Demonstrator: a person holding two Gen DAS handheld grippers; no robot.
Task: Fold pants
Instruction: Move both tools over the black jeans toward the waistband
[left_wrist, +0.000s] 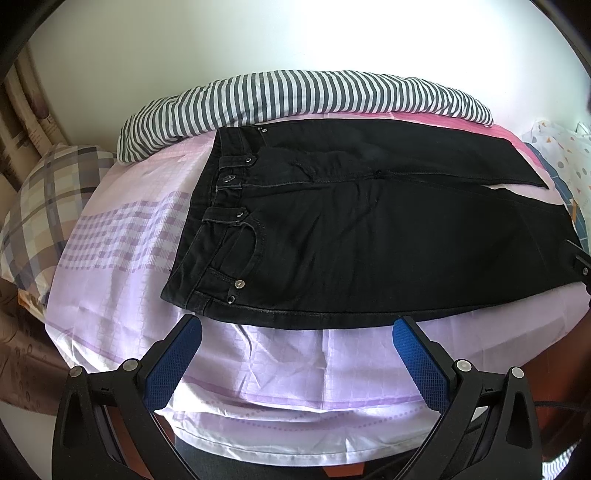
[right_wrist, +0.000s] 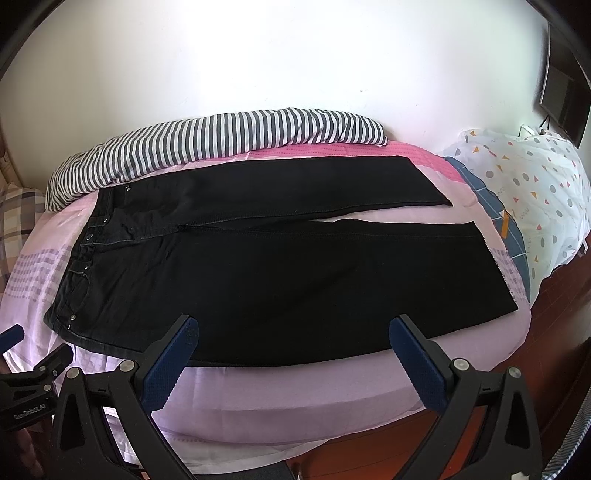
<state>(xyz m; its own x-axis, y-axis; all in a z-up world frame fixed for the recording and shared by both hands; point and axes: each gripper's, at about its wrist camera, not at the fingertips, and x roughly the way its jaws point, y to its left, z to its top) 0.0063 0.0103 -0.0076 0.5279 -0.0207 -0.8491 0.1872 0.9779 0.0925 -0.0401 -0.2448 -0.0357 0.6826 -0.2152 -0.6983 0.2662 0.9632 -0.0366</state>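
Bedding in pale lilac with a purple check covers the bed (left_wrist: 122, 295), and a pink quilted strip shows along its far side below a plain white wall (right_wrist: 277, 66). Black pants (right_wrist: 280, 273) lie flat and unfolded across the sheet, front up, waistband to the left and both legs running to the right, with a narrow wedge of sheet showing between the leg ends. A rolled grey-and-white striped cover (left_wrist: 295, 96) lies along the wall, just behind the far leg. A plaid pillow (left_wrist: 48, 206) sits off the left end of the bed, and a white quilt with coloured shapes (right_wrist: 535, 192) is bunched at the right end, near the hems. A dark screen (right_wrist: 565, 99) hangs high on the right.

The left gripper (left_wrist: 297, 325) hovers just in front of the near side seam below the waistband, its blue pads (left_wrist: 173, 365) spread wide and holding nothing. The right gripper (right_wrist: 293, 325) is likewise spread wide and empty, its tips over the near edge of the closer leg; whether they touch the cloth cannot be told.

From the left wrist view the leg ends run out of sight at the right rim, where only a dark piece of the other tool shows. Detail on the black fabric is hard to read beyond the rivets and button. Dark reddish floor shows under the mattress edge, mostly cut off.
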